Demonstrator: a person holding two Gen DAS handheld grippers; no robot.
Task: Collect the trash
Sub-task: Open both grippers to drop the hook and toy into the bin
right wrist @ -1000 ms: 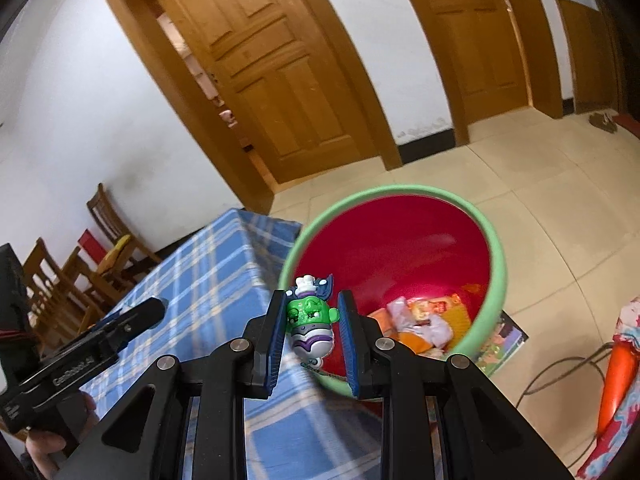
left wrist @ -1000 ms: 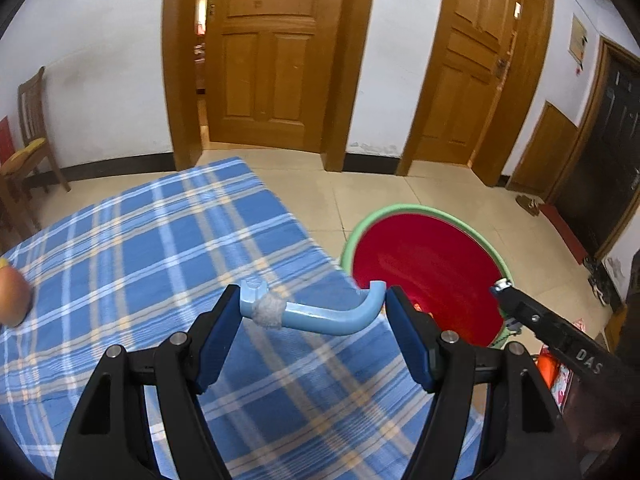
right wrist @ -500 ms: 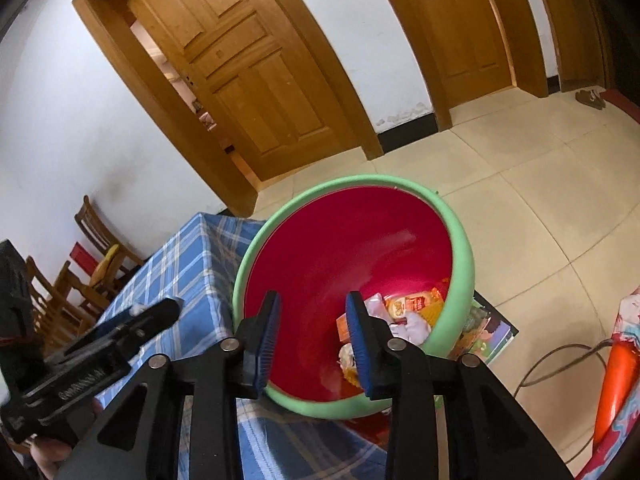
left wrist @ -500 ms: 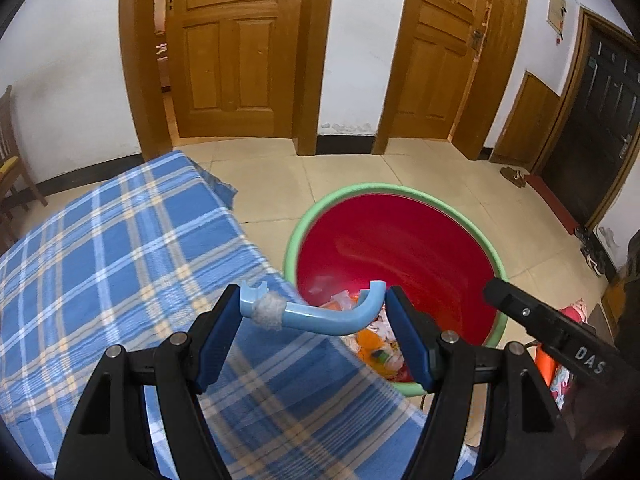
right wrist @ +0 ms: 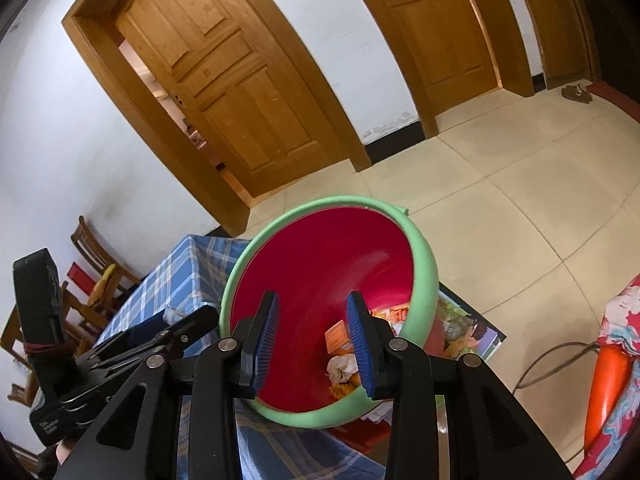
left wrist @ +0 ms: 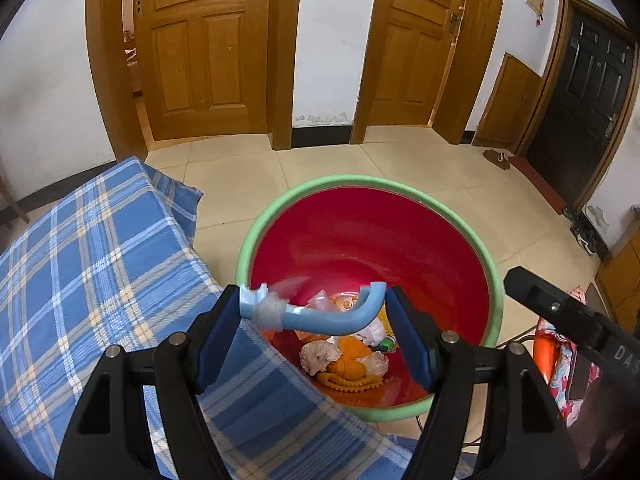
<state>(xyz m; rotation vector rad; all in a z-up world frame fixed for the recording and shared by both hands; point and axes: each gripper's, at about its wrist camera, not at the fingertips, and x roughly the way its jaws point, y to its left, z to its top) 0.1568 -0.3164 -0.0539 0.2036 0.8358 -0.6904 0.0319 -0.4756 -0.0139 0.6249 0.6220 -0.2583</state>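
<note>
A curved blue tube (left wrist: 320,316) is clamped in the left gripper (left wrist: 314,334) above the near rim of the red basin (left wrist: 490,276), beside the table (left wrist: 80,280). The right gripper (right wrist: 312,338) is held apart — empty. If released early, the tube could be caught on the rim and dropped outside.

Left gripper (left wrist: 314,328) carried off the plaid cloth (left wrist: 80,264) to over the red basin (left wrist: 472,248), blue bent tube (left wrist: 320,316) loosening. Right gripper (right wrist: 312,340) spread, toy figure gone.
</note>
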